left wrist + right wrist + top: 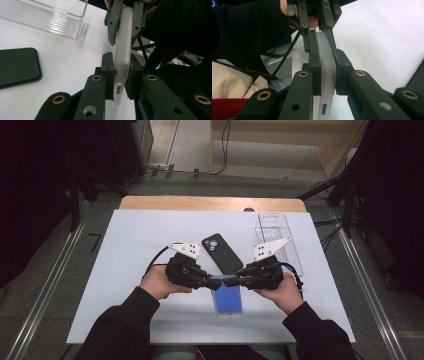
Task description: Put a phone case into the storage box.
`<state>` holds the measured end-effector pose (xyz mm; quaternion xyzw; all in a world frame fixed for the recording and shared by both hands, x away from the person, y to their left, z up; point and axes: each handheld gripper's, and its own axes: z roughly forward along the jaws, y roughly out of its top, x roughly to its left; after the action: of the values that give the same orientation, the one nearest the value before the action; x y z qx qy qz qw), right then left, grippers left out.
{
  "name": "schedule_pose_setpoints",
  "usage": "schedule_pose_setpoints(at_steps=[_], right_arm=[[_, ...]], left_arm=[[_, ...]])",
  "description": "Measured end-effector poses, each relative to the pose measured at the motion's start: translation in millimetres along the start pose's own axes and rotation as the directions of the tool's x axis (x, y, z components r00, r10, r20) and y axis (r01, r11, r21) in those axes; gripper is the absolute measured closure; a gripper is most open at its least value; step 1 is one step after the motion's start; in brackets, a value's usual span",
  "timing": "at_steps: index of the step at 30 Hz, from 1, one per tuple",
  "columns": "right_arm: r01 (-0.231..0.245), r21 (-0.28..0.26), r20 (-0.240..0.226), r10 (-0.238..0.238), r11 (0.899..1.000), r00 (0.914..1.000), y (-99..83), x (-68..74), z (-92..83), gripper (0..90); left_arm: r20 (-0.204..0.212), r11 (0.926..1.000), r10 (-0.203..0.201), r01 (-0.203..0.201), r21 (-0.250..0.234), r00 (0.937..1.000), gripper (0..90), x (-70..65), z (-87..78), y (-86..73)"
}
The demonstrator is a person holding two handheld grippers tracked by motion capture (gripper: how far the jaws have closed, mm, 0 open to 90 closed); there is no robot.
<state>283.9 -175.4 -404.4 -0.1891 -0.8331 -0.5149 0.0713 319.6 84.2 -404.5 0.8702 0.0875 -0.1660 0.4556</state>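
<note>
Now clamped from both ends — pale translucent phone case with a blue screen showing (227,297), lifted just above the white table sheet (125,285) near its front edge, gripped by the left gripper (216,281) on one side rim and by the right gripper (231,280) on the opposite rim, pads pressing the rim in both gripper views (122,57) (325,65). Just beyond — flat black smartphone with round camera block (222,252), lying on the sheet; farther right, clear ribbed plastic case shell (278,240), also flat and apart from the grip.
</note>
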Motion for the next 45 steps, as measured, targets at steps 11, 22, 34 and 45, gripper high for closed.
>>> schedule_pose_setpoints(at_steps=[11, 22, 34, 45], right_arm=[[-0.052, -0.028, 0.012, 0.052, 0.998, 0.9986, -2.7, -2.9, -1.3, 53.3], [-0.073, -0.083, 0.097, 0.081, 0.994, 0.992, -11.0, -4.6, -2.6, 23.7], [-0.161, -0.163, 0.234, 0.197, 0.973, 0.952, -18.0, -4.3, -1.3, 0.0], [-0.19, -0.226, 0.41, 0.27, 0.955, 0.8713, -14.4, 7.8, 12.0, 0.0]], left_arm=[[-0.017, 0.9984, -0.05, 0.05, 0.027, 0.9986, 81.3, 2.6, -3.9, -0.6], [-0.13, 0.9899, -0.141, 0.141, -0.003, 0.9815, 81.2, 4.0, -15.5, 0.8], [-0.283, 0.9541, -0.3, 0.286, -0.088, 0.9113, 81.0, 7.4, -25.6, 2.3], [-0.373, 0.9163, -0.4, 0.369, -0.156, 0.8369, 81.0, 3.0, -27.3, 6.6]])
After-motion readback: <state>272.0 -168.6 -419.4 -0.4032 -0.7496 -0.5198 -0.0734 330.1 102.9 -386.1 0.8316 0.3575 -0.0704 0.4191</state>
